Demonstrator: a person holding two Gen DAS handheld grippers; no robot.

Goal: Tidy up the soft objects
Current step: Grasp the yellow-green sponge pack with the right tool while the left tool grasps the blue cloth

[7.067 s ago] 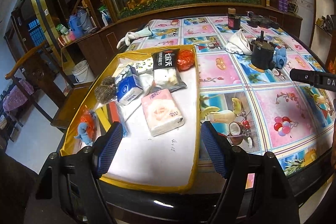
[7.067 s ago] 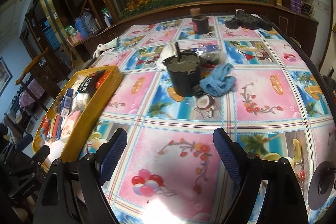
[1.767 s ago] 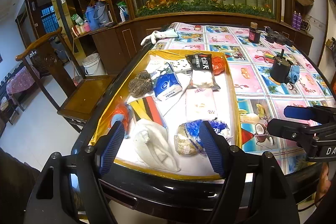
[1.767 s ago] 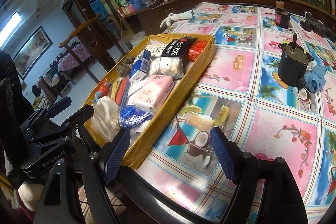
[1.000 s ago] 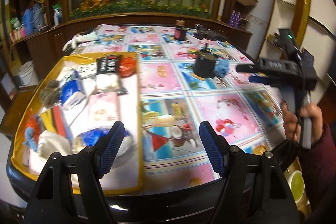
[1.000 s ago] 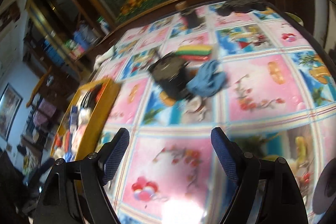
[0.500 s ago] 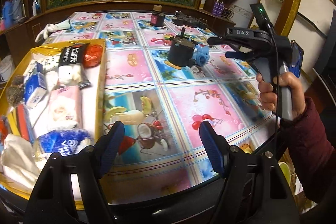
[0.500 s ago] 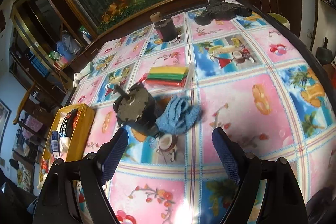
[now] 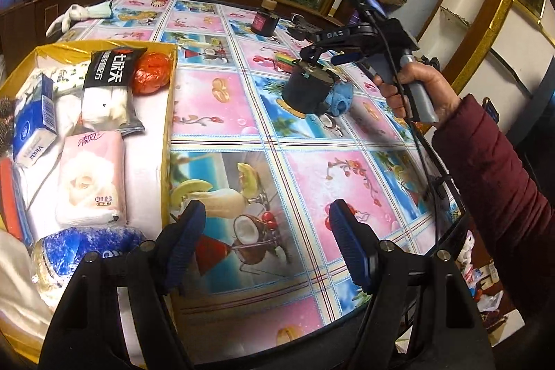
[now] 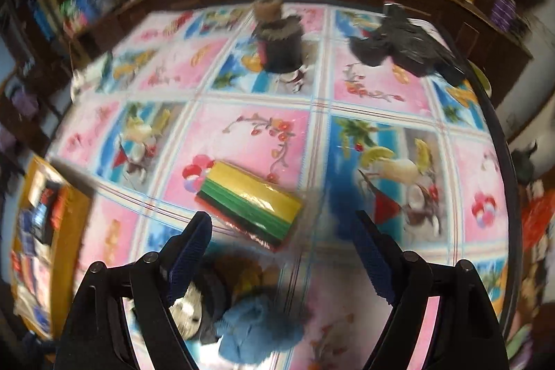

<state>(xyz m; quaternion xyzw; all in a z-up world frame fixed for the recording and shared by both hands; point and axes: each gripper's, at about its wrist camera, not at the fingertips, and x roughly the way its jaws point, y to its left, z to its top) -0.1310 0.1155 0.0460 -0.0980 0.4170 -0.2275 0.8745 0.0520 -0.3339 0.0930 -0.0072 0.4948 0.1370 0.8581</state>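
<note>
A yellow, green and red wrapped pack of cloths [image 10: 250, 203] lies on the patterned tablecloth just ahead of my right gripper [image 10: 282, 252], which is open and empty above it. A blue soft cloth [image 10: 258, 332] lies below that gripper, beside a black cylinder [image 9: 307, 89]. In the left wrist view the right gripper [image 9: 317, 56] hovers over the cylinder and the blue cloth [image 9: 340, 97]. My left gripper [image 9: 267, 243] is open and empty near the table's front edge. The yellow tray [image 9: 168, 113] at left holds several soft packs.
A dark bottle [image 9: 265, 19] and a black bundle [image 10: 402, 45] stand at the far side. A white glove [image 9: 78, 14] lies at the far left. The round table edge [image 9: 447, 231] curves on the right. A wooden cabinet stands behind.
My right gripper has moved forward over the black cylinder and blue cloth toward the coloured pack. My left gripper has swung right, away from the tray. Both stay open.
</note>
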